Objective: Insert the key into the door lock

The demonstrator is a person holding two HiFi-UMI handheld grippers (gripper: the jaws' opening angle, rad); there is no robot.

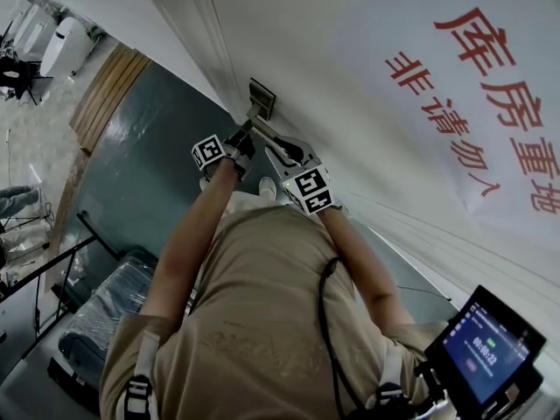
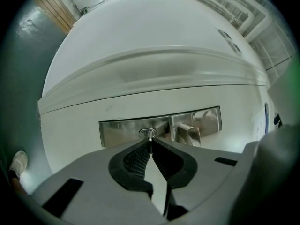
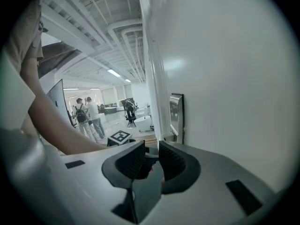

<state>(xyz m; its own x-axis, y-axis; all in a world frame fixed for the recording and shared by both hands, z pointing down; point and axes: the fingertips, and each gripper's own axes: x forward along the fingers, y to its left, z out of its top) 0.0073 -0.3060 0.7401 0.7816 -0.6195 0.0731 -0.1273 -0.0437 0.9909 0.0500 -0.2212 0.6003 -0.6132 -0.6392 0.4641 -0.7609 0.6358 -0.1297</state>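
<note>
between the left tongs, the key touches the lock.

The door is white, the lock plate and key silver. The left gripper is grey with black ribbed pads. Red characters mark a white banner.

Dark greenish floor meets a wooden strip (pale tiles beyond); perhaps a suitcase nearby.

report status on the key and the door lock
Left gripper shut on key, tip at the keyhole in the lock plate; depth unclear. Right gripper open, empty. Door handle sits beside the keyhole, not blocking.
</note>
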